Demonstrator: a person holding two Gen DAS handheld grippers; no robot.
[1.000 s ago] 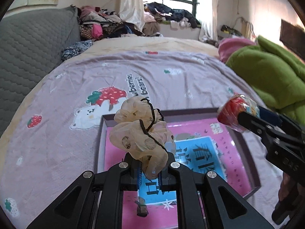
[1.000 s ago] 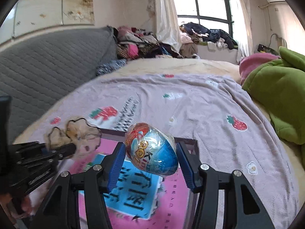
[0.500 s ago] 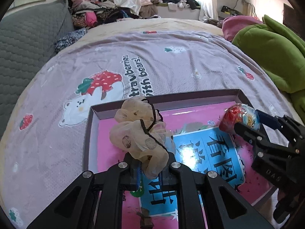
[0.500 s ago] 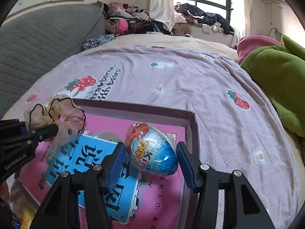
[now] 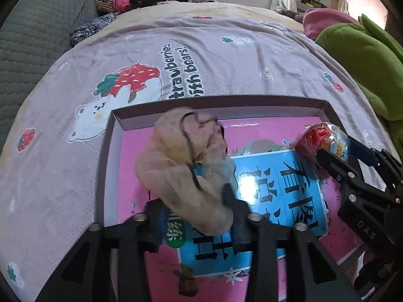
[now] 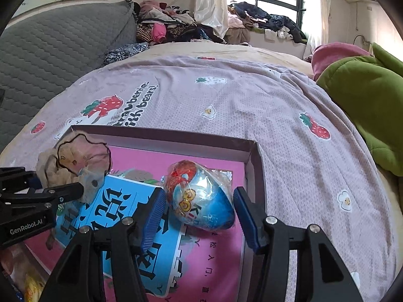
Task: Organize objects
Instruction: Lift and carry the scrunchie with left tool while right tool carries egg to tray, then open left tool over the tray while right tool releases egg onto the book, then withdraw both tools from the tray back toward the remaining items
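A shallow box (image 5: 226, 102) with a pink and blue printed floor (image 6: 206, 274) lies on the bed. My left gripper (image 5: 199, 216) has its jaws spread, and the beige scrunchie (image 5: 186, 171) sits loose between them over the box's left half; it also shows in the right wrist view (image 6: 73, 163). My right gripper (image 6: 200, 206) has its blue pads apart on either side of a foil-wrapped toy egg (image 6: 201, 196), which lies on the box floor near the right wall. The egg also shows in the left wrist view (image 5: 322, 139).
The box rests on a lilac strawberry-print bedspread (image 6: 239, 105). A green quilt (image 6: 365, 95) lies at the right, a grey quilted headboard (image 6: 58, 45) at the left, and piled clothes (image 6: 171, 27) at the far end by the window.
Both grippers have lowered into the box. The left jaws have spread and the scrunchie has gone slack. The right pads have opened off the egg, which now rests on the box floor.
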